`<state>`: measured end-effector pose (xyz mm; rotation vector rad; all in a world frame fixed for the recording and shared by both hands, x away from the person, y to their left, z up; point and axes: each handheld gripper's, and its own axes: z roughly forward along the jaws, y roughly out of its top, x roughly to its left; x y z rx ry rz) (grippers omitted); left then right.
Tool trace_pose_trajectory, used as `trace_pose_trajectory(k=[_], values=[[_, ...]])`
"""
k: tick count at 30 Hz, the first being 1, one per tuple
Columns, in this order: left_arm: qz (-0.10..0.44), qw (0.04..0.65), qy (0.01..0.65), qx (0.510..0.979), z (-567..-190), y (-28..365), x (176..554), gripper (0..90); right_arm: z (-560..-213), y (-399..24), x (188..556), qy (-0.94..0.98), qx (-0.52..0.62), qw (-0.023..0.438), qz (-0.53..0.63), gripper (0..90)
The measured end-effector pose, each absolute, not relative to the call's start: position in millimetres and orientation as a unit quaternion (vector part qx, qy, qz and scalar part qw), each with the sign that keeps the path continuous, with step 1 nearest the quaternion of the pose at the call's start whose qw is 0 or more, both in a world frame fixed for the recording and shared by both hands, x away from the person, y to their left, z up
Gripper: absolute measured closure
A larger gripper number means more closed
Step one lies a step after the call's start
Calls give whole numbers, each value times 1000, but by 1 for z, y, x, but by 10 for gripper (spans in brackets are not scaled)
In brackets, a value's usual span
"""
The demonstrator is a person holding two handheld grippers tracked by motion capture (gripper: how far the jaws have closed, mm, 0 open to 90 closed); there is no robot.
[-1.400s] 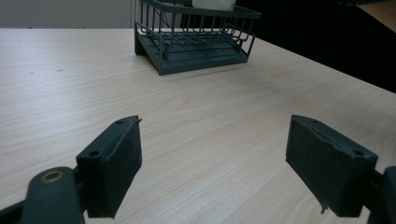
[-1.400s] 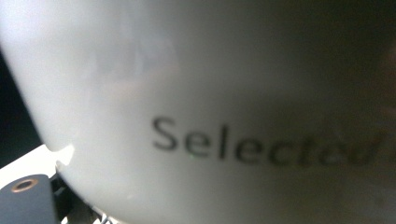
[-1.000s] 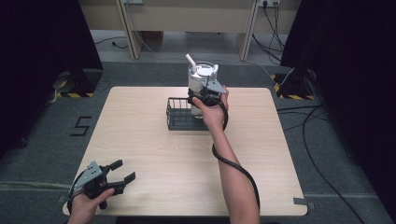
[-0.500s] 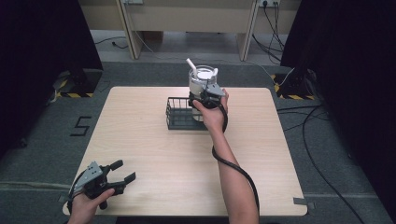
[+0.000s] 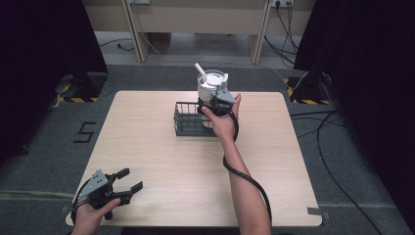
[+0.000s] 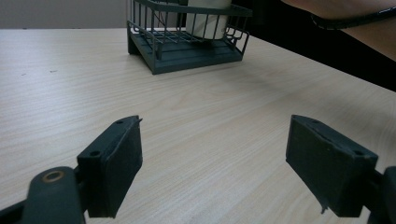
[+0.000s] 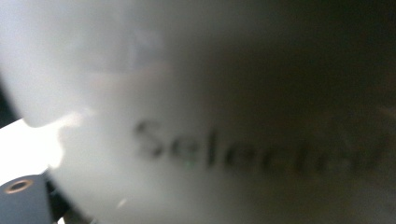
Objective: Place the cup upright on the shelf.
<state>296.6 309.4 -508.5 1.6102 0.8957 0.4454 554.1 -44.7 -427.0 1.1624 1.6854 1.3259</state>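
A white lidded cup (image 5: 211, 81) with a straw stands at the right end of a dark wire basket (image 5: 188, 123) at the table's far middle. My right gripper (image 5: 216, 98) wraps the cup's near side and is shut on it; up close in the right gripper view, the cup's wall (image 7: 196, 116) shows blurred lettering and hides the jaws. I cannot tell whether the cup (image 6: 205, 24) touches the floor of the basket (image 6: 187, 49). My left gripper (image 5: 131, 178) rests at the front left corner, open with nothing between its fingers (image 6: 112, 163).
The light wooden table (image 5: 161, 156) has bare room between the basket and the left gripper. The right forearm and its black cable (image 5: 244, 176) cross the table's middle right. Beyond the far edge are table legs and floor cables.
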Motion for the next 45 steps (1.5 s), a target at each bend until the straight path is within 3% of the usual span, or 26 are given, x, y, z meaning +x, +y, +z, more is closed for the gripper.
trace_pose_trajectory(k=[45], values=[[194,583,382,690,-508,309,297,177,-425,-56,514,647,425,358,522,52]])
